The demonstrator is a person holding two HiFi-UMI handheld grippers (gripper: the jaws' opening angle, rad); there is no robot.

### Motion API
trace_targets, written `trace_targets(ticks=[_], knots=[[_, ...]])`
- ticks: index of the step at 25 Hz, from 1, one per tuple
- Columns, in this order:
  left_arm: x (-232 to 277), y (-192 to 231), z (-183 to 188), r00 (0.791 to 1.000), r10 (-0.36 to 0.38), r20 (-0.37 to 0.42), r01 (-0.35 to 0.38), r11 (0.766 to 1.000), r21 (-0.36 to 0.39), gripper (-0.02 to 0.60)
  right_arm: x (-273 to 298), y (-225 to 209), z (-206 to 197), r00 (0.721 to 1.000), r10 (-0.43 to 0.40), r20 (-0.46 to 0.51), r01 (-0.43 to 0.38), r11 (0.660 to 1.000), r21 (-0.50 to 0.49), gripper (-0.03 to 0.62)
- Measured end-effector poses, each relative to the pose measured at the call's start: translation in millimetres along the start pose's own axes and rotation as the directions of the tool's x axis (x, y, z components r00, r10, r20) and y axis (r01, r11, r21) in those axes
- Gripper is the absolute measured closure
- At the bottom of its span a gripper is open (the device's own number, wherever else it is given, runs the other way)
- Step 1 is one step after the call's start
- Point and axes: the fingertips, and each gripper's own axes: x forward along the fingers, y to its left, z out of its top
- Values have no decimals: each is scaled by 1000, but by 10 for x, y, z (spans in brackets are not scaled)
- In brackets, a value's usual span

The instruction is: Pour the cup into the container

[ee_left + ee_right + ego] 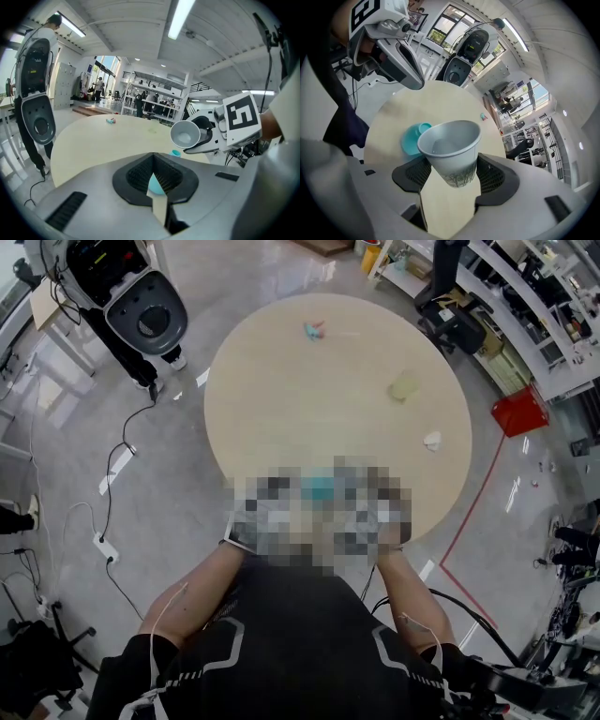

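While right gripper (451,174) jaws clamp grey paper cup (452,147), teal round container (410,140) lies frame-left of it; left gripper (155,177) jaws closed.

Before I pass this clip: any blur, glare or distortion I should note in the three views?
Head view: a mosaic patch covers the table's near edge, and the glossy floor shows glare. Left gripper view: strong fisheye bending, dark corners, the ceiling light blown out. Right gripper view: the same bending, the cup in the jaws sharp, the windows bright.
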Motion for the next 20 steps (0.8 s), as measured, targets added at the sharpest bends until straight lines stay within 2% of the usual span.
trace_targets(ticks=[20], knots=[[24,-35,-28,1000,-7,6,7,1000,-3,581,35,-2,-40,998,-44,-49,38,993,-111,287]])
